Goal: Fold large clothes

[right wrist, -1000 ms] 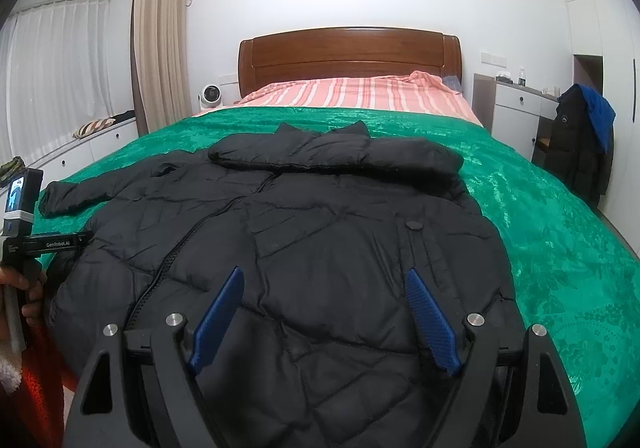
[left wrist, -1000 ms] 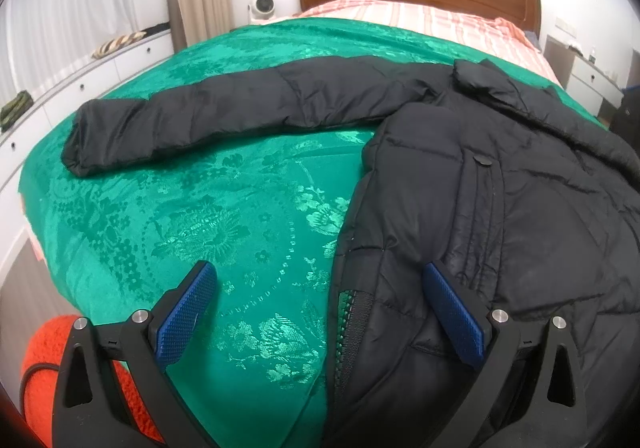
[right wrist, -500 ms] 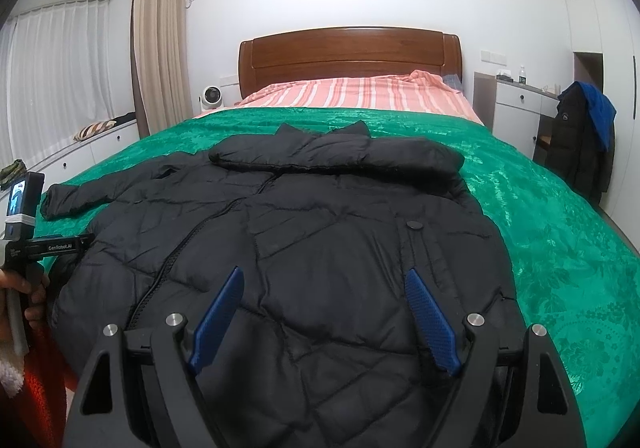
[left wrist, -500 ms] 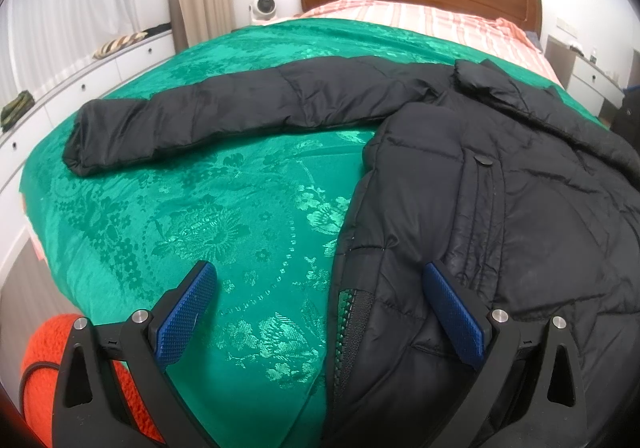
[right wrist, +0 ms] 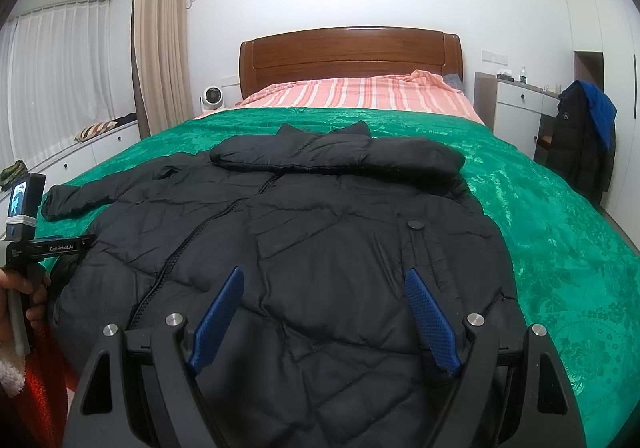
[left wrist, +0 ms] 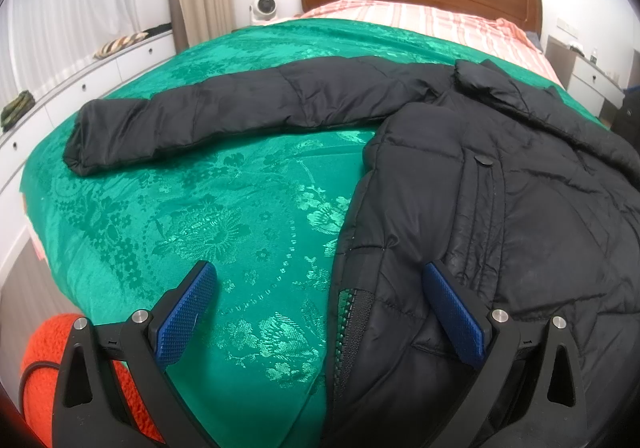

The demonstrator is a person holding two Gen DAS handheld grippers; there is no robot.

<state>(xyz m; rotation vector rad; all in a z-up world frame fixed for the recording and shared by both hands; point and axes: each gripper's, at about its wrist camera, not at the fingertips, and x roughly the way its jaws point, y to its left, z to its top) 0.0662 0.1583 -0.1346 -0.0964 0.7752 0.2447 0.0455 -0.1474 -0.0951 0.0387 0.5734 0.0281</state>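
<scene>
A large black puffer jacket (right wrist: 304, 232) lies front up on the green bedspread (right wrist: 560, 232), collar toward the headboard. One sleeve is folded across the chest below the collar (right wrist: 340, 157). The other sleeve (left wrist: 224, 115) stretches out flat to the left. My left gripper (left wrist: 318, 296) is open and empty, held over the jacket's lower left edge by the zipper. My right gripper (right wrist: 326, 300) is open and empty, held above the jacket's lower front. The left gripper's handle (right wrist: 24, 232) shows in the right wrist view, held in a hand.
The wooden headboard (right wrist: 352, 55) and striped pink sheet (right wrist: 360, 91) lie beyond the jacket. White drawers (left wrist: 60, 95) run along the left wall, a nightstand (right wrist: 516, 103) and a hanging dark coat (right wrist: 580, 143) on the right. A red fuzzy sleeve (left wrist: 40, 368) is at lower left.
</scene>
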